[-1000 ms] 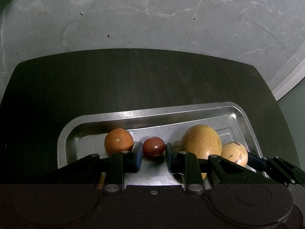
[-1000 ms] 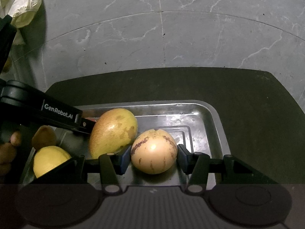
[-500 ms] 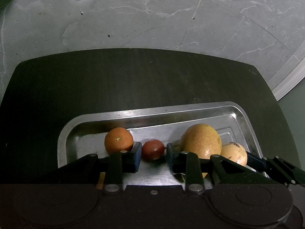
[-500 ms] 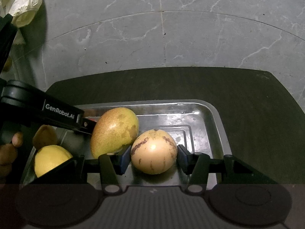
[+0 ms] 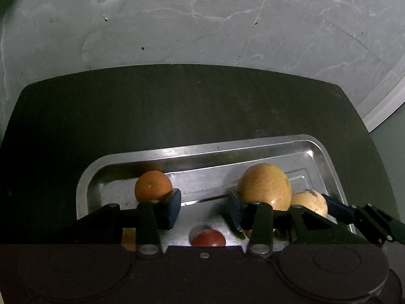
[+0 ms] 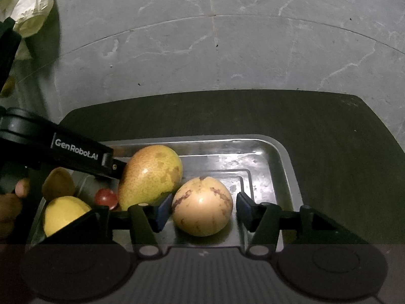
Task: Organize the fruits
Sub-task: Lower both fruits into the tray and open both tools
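A small dark red round fruit [image 5: 209,237] lies on the floor of the shallow rectangular stainless steel tray [image 5: 253,145], at the near edge of the left wrist view, below and nearer than the left tool [image 5: 204,207], whose blue-padded fingers [image 5: 172,208] stand spread with nothing between them. Beside the left finger, on its far side, sits a round orange citrus fruit [image 5: 153,186]; behind the right finger rests a large yellow-green pear mottled with brown [image 5: 264,186], and to its right a pale cream round melon with dark purple streaks [image 5: 308,201]. In the right wrist view that melon [image 6: 202,206] sits between the fingers of the right tool [image 6: 201,212]; the left pad lies close against it while a gap shows at the right pad, so the tool is spread and not pinching. The pear [image 6: 149,177] leans just left of the melon, touching it or nearly so. Further left lie the red fruit [image 6: 106,197], a yellow lemon [image 6: 66,212] and a brown kiwi [image 6: 58,184], under the black body of the left tool. The tray rests on a dark wood-grain tabletop [image 5: 177,106], beyond which grey marbled floor tiles [image 5: 202,20] spread, with a crumpled pale bag [image 6: 30,12] on the floor at far left.
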A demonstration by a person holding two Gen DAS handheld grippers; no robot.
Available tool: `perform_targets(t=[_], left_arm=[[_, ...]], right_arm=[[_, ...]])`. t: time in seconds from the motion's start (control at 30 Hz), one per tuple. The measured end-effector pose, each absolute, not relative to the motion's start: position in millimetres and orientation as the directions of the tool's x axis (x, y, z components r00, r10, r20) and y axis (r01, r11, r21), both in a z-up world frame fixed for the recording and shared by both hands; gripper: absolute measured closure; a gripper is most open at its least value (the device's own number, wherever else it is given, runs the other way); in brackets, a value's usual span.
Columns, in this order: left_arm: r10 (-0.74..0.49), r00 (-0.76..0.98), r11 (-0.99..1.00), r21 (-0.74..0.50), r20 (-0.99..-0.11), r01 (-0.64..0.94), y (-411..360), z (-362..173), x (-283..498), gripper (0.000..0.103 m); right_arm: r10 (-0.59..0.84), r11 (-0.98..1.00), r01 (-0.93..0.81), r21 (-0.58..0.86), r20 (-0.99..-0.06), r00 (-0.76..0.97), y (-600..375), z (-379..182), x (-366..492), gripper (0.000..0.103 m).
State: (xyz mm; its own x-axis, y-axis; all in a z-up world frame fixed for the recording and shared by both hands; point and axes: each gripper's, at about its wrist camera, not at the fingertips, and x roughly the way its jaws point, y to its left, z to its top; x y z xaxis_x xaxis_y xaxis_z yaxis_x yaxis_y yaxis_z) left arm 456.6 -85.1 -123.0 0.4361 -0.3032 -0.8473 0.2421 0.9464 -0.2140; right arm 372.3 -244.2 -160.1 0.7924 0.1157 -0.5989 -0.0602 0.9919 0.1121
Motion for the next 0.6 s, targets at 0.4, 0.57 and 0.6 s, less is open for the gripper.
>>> perform_targets(t=[0.4, 0.57, 0.6], left_arm=[[-0.269, 0.465, 0.959, -0.191, -0.843, 0.208, -82.8, -116.1, 454.3, 0.029], [-0.259, 0.48, 0.963, -0.185, -0.838, 0.197, -79.6, -112.5, 453.4, 0.018], [-0.261, 0.483, 0.963, -0.188, -0.836, 0.195, -78.5, -111.7, 453.0, 0.015]], right_arm=[[0.096, 0.993, -0.032, 0.117, -0.591, 0.801, -244.6, -154.3, 367.4, 0.025], [0.096, 0.992, -0.034, 0.118, -0.578, 0.81, -246.4, -149.5, 369.3, 0.018], [0.096, 0.992, -0.033, 0.118, -0.577, 0.811, -246.6, -148.5, 369.1, 0.017]])
